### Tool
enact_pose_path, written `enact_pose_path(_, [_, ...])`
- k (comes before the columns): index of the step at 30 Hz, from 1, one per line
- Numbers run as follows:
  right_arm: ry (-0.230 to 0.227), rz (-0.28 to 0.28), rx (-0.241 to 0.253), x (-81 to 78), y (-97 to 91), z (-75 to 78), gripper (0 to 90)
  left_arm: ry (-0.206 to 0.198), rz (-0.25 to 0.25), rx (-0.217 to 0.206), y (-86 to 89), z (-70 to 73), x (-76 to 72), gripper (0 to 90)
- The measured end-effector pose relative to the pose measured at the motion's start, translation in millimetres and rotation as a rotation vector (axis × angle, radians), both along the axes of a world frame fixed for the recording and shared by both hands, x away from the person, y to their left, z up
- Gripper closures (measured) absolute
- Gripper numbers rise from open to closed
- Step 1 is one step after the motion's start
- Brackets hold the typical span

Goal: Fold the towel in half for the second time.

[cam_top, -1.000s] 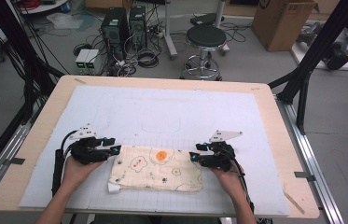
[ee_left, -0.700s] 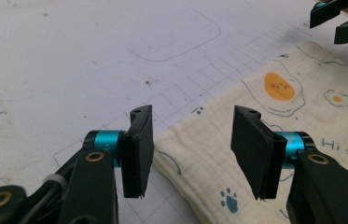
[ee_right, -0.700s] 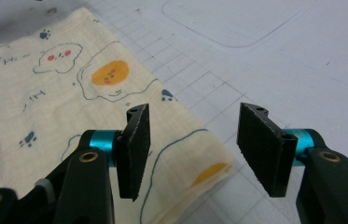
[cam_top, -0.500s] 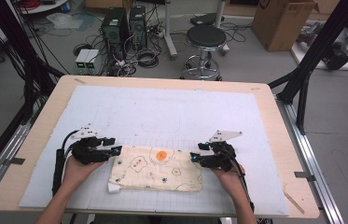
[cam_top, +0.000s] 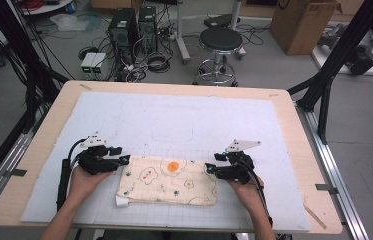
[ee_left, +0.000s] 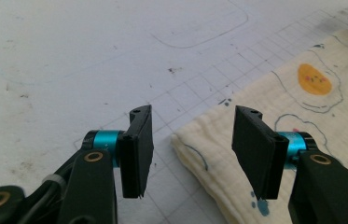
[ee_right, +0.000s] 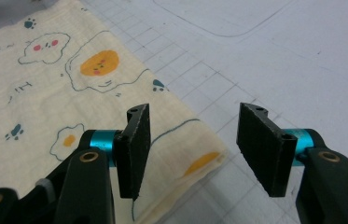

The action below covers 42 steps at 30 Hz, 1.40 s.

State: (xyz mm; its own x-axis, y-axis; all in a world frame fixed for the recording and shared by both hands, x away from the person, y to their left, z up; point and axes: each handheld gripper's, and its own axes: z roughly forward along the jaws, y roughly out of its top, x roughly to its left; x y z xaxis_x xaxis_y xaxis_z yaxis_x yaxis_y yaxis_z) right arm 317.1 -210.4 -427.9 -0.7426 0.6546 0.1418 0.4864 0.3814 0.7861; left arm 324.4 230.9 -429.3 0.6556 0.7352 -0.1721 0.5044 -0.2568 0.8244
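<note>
A folded cream cloth (cam_top: 166, 180) printed with fried eggs and paw marks lies flat on the white gridded mat (cam_top: 174, 120) near the front edge. My left gripper (cam_top: 123, 160) rests at the cloth's far left corner. In the left gripper view the left gripper (ee_left: 190, 140) stands open, with that corner of the cloth (ee_left: 302, 121) lying below the gap, untouched by the pads. My right gripper (cam_top: 209, 169) sits at the far right corner. Its jaws have just been opening, and the right gripper (ee_right: 192, 140) now stands open above the corner of the cloth (ee_right: 45, 84).
The mat covers most of the wooden table (cam_top: 304, 150). A white tag (cam_top: 122, 201) sticks out at the cloth's near left corner. Beyond the table stand a black stool (cam_top: 219, 40), computer towers (cam_top: 134, 25) and a cardboard box (cam_top: 304, 20).
</note>
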Motion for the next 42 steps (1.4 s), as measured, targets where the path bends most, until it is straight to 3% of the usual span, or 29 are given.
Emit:
enact_pose_path(4, [0.015,-0.012,-0.013,0.5,-0.2,-1.7,44.8,0.03,0.033,-0.038,-2.9,-3.0,5.2,49.1])
enact_pose_path(6, [0.021,-0.017,-0.017,1.6,-0.5,-2.9,45.2,0.028,0.04,-0.01,-6.1,-4.4,7.6,49.8])
enact_pose_path(10, [0.043,-0.034,-0.012,5.1,-2.5,-5.5,47.3,0.061,0.038,-0.002,-8.0,-10.0,12.2,51.8])
enact_pose_path(14, [0.081,-0.049,-0.004,9.7,-4.9,-9.8,48.6,0.095,0.016,0.012,-9.0,-14.6,15.2,53.4])
enact_pose_path(19, [0.121,-0.045,0.0,12.6,-4.8,-14.3,50.0,0.124,-0.027,-0.006,-9.8,-16.4,15.4,57.1])
enact_pose_path(21, [0.133,-0.042,0.0,12.3,-3.3,-15.6,52.4,0.115,-0.03,0.009,-10.7,-16.4,15.1,60.0])
enact_pose_path(26, [0.149,-0.034,0.009,12.6,-4.6,-15.5,62.1,0.116,-0.035,0.0,-11.6,-17.4,14.7,69.8])
enact_pose_path(32, [0.143,-0.021,-0.011,11.6,-2.5,-15.5,71.9,0.105,-0.06,0.011,-12.9,-17.1,13.6,80.9])
enact_pose_path(36, [0.159,-0.001,0.01,13.6,-3.8,-17.0,80.2,0.106,-0.064,0.005,-12.1,-16.2,13.2,82.9])
enact_pose_path(42, [0.158,0.007,0.017,14.8,-4.3,-16.8,82.7,0.09,-0.06,0.003,-10.5,-13.4,11.8,83.3])
